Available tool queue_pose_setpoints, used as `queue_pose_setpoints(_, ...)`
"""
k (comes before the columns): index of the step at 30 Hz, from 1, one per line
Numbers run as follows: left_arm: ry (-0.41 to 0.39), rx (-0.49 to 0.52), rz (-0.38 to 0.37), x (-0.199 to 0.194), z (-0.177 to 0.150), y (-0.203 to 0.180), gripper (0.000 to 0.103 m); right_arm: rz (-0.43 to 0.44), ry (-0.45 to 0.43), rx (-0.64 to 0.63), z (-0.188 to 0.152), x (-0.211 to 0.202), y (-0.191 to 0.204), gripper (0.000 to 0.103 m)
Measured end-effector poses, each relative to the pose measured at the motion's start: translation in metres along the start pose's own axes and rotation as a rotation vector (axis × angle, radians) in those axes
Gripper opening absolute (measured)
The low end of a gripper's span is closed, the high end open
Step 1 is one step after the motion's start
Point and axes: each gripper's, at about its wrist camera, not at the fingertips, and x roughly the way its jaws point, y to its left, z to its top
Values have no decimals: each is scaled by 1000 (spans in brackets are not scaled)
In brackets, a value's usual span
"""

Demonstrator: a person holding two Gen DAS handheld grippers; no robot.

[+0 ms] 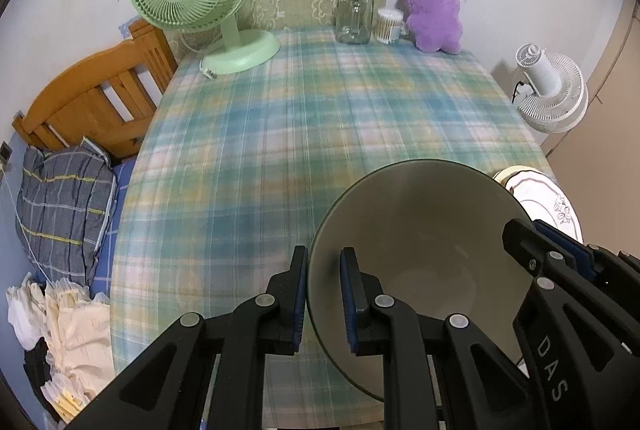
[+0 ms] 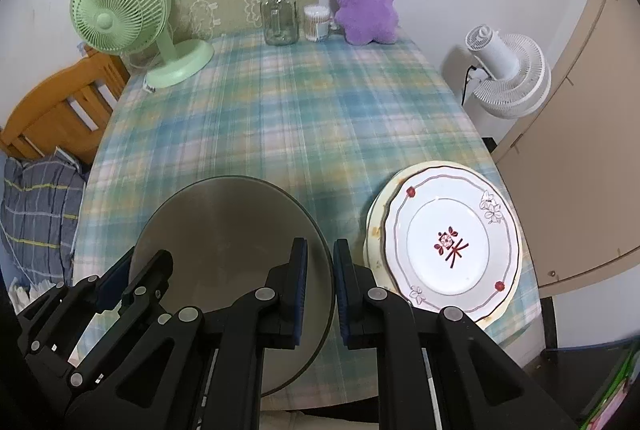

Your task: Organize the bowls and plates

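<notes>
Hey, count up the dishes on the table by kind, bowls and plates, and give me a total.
Bowls: 1, the grey bowl, with the left gripper and right gripper each straddling its rim.
Plates: 2, the flowered plate stacked on a cream plate.
Total: 3

Left hand-held gripper [image 1: 323, 300] and right hand-held gripper [image 2: 320, 290]: matte black plastic linkage arms, round silver pivot pins, blue pads lining each finger, white "DAS" lettering on one.

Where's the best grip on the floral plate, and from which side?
Take the floral plate by its raised scalloped rim at the near edge, coming in low from the front. It lies flat on another plate, so only the rim offers something to pinch; the gray bowl blocks the left.
</notes>
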Motion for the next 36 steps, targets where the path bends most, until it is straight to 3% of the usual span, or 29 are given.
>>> queue_pose_setpoints(25,102,-34,6,41,-7,2,13,2,93,-39,-3,42,4,17)
queue_pose_setpoints(31,93,-37,2,49,-7,2,13,2,96,-42,-3,48,4,17)
queue_pose_setpoints(36,73,-33,-37,43,-5,2,32,27,90,-28,-2,50,2,19)
